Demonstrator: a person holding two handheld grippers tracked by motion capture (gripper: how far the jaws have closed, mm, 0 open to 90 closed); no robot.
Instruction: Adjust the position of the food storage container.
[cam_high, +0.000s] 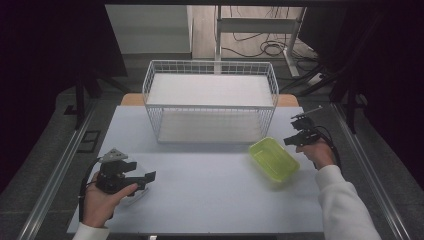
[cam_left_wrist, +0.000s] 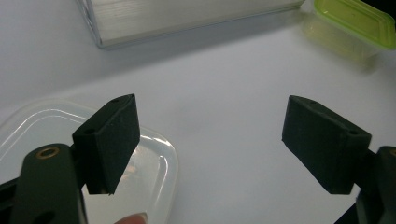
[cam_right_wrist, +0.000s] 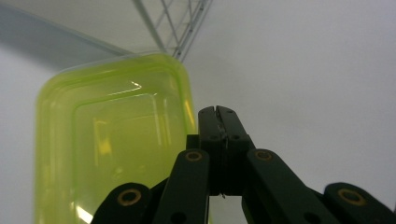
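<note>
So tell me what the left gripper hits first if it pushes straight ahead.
Probably the green container, up ahead to the right; the open left gripper faces bare table before it. Depth is hard to judge.

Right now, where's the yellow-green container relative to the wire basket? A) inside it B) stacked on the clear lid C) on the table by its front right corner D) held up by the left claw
C: the yellow-green container sits on the table just off the front right corner of the wire basket, outside its mesh.
</note>
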